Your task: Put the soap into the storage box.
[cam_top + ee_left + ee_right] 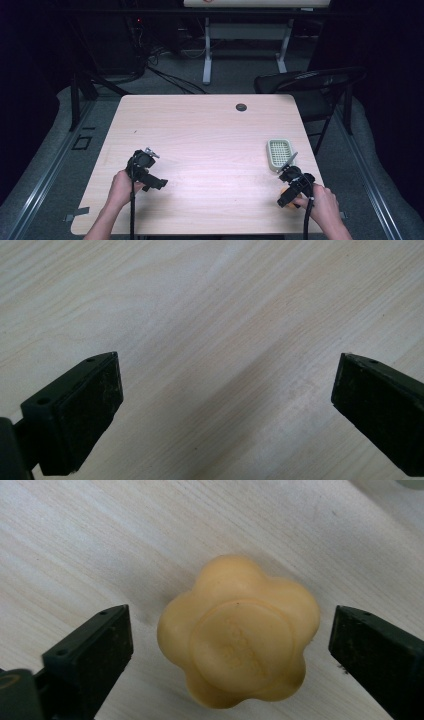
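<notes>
Yellow flower-shaped soap (pixel 239 632), embossed mark unreadable, between spread right gripper (pixel 230 645) jaws

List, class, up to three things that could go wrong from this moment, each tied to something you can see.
1. The right gripper is open around the yellow flower-shaped soap without touching it; its rounded lobes might slip as the jaws close.
2. The soap lies near the table's front right edge, so a nudge could push it off.
3. The slotted soap dish sits just beyond; a hasty lift might knock it.
</notes>
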{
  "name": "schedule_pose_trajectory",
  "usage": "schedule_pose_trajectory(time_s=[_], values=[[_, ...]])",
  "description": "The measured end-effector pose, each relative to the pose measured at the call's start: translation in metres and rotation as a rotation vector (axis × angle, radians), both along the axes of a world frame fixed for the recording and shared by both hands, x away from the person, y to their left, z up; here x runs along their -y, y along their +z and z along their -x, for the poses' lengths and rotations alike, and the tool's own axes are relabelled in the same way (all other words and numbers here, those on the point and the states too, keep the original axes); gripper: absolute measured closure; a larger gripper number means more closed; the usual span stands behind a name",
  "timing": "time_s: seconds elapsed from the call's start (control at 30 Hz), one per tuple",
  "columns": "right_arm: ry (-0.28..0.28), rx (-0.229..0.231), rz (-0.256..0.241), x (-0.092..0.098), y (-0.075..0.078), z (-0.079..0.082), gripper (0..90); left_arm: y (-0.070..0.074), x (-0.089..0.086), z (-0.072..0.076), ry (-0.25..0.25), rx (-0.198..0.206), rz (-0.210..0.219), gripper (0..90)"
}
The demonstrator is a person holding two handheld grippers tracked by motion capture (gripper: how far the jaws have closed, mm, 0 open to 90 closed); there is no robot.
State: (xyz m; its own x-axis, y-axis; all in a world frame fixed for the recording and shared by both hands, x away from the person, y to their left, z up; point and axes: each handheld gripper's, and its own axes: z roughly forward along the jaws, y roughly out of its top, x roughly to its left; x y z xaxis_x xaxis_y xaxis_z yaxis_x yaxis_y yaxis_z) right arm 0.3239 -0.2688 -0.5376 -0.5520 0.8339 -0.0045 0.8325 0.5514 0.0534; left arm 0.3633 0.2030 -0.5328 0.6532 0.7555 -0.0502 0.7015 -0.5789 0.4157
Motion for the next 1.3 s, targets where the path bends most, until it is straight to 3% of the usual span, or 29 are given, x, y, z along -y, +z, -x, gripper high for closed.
schedule_pose_trajectory(time_s=[0.07,0.13,0.47,0.63,0.7,0.73,0.8,0.93,0.97,1.07,1.1,1.3], values=[[-0.019,0.009,-0.015,0.000,-0.002,0.001,9.9,0.000,0.000,0.000,0.000,0.000,0.001,0.2],[0.009,-0.027,0.031,0.001,-0.002,-0.002,12.3,0.000,0.000,0.000,0.000,0.001,0.000,0.2],[-0.020,0.004,0.024,0.002,-0.006,-0.001,19.2,0.000,0.000,0.000,0.000,0.000,0.000,0.2],[-0.011,-0.016,0.034,0.000,-0.005,-0.001,23.6,0.000,0.000,0.000,-0.001,-0.004,-0.003,0.2],[-0.030,0.001,0.010,-0.001,-0.007,0.000,24.4,0.000,0.000,0.000,-0.001,-0.003,-0.003,0.2],[-0.003,-0.025,0.040,-0.001,-0.005,-0.001,24.5,0.000,0.000,0.000,-0.001,-0.003,-0.003,0.2],[0.003,-0.031,0.047,-0.001,-0.004,-0.002,24.6,0.000,0.000,0.000,-0.001,-0.004,-0.003,0.2],[-0.005,-0.024,0.027,0.000,-0.008,-0.001,24.4,0.000,0.000,0.000,-0.001,-0.004,-0.003,0.2],[-0.047,0.006,-0.013,0.000,-0.012,0.002,24.3,0.000,0.000,0.000,-0.001,-0.004,-0.003,0.2],[-0.040,-0.014,-0.006,0.001,-0.015,0.001,24.7,0.000,0.000,0.000,-0.001,-0.003,-0.004,0.2],[0.003,-0.052,0.044,0.001,-0.011,-0.002,25.4,0.000,0.000,0.000,-0.001,-0.003,-0.004,0.2],[-0.014,-0.044,0.040,-0.001,-0.011,-0.001,26.1,0.000,0.000,0.000,-0.001,-0.003,-0.004,0.2]])
